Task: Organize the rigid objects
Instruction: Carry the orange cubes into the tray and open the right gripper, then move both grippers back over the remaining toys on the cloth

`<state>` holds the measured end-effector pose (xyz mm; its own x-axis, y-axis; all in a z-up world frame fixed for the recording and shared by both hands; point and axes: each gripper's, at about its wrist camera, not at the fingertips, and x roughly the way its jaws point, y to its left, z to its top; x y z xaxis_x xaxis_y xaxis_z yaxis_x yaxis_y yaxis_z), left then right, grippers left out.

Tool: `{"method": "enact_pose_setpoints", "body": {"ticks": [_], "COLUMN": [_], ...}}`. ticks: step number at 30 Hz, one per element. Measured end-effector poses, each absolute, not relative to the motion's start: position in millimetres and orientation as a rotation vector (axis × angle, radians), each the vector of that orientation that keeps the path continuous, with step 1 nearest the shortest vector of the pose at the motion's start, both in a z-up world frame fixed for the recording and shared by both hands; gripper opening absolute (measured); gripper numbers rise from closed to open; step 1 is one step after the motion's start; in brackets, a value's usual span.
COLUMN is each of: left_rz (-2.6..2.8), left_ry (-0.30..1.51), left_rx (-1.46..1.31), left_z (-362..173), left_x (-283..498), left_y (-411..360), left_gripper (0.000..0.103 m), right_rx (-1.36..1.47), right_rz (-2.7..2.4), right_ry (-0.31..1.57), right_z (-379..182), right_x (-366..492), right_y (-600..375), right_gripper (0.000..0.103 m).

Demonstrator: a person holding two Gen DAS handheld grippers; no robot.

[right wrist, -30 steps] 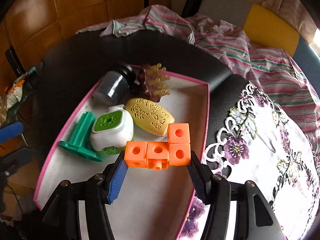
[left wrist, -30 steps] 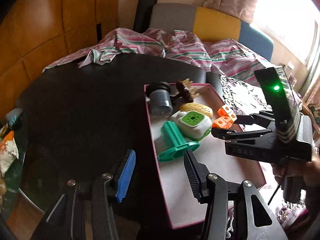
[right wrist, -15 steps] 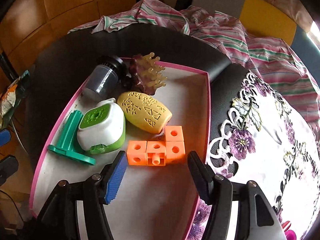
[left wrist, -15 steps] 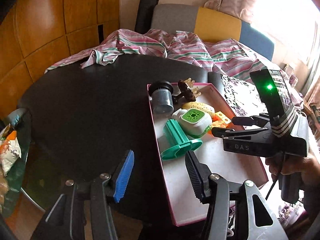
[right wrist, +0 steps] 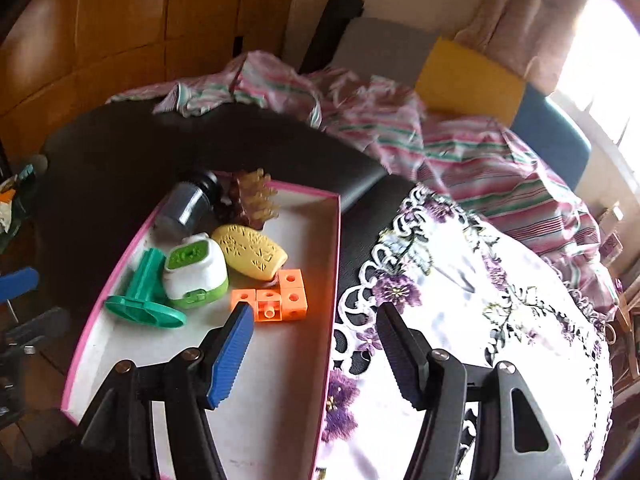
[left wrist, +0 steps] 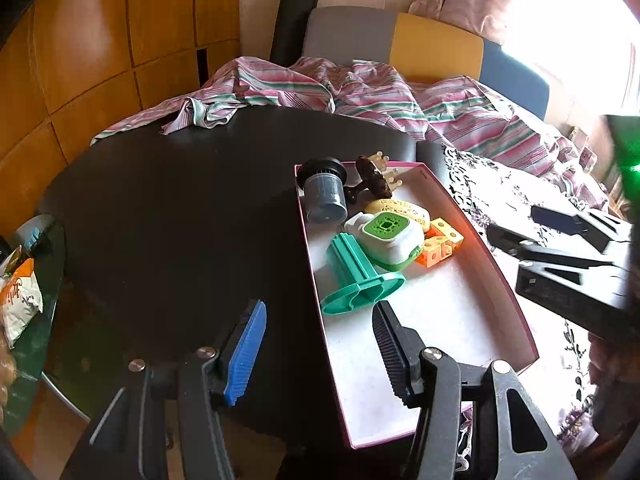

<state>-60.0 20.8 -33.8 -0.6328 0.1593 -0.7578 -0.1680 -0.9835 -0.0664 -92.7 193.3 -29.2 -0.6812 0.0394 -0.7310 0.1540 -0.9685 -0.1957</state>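
Observation:
A white tray with a pink rim (left wrist: pixel 440 320) (right wrist: pixel 272 380) lies on the black table. In its far half lie a grey cylinder (left wrist: pixel 324 196), a brown claw clip (left wrist: pixel 374 178), a yellow perforated oval (right wrist: pixel 252 252), a white-and-green box (right wrist: pixel 196 272), a teal T-shaped piece (left wrist: pixel 356 280) and joined orange cubes (left wrist: pixel 440 246) (right wrist: pixel 280 294). My right gripper (right wrist: pixel 316 344) is open and empty, raised behind the cubes over the tray's right rim. My left gripper (left wrist: pixel 318 344) is open and empty, straddling the tray's left rim near the teal piece.
The black round table (left wrist: pixel 180 208) stretches left of the tray. A floral lace cloth (right wrist: pixel 480 300) covers the table to the right. A striped cloth (left wrist: pixel 360 92) is heaped at the far edge, with chairs behind. A snack bag (left wrist: pixel 16 296) lies at the far left.
My right gripper let go of the orange cubes, which now rest in the tray, and drew back and up. The left gripper stayed put with its jaws slightly wider.

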Motion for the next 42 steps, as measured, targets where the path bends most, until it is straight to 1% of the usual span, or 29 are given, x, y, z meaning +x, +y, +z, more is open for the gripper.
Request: {"method": "enact_pose_setpoints", "body": {"ticks": [10,17,24,27,35,39,42], "left_rz": [2.673,2.653,2.625,2.604,2.508,2.446,2.385], "left_ry": [0.074,0.11,0.159,0.186,0.255,0.304,0.329], "left_rx": [-1.219,-1.206,-1.192,-1.173,-1.113,-1.071,-1.062], "left_z": [-28,-25,-22,-20,-15,-12,-15], "left_x": [-54,-53,-56,-56,-55,-55,-58], "left_y": [38,52,73,89,140,174,202], "left_gripper": [0.057,0.057,0.057,0.057,0.057,0.057,0.061], "right_rx": [1.078,1.02,0.995,1.018,1.076,1.212,1.369], "right_rz": [-2.907,-2.968,-3.043,-3.093,-3.219,-3.285,-3.353], "right_ry": [0.394,0.441,0.437,0.388,0.325,0.201,0.003], "right_z": [7,20,29,30,35,29,16], "right_x": [-56,-41,-31,-28,-17,-15,-12], "right_y": [204,212,235,257,314,362,419], "right_gripper": [0.065,0.065,0.065,0.065,0.065,0.065,0.065]}}
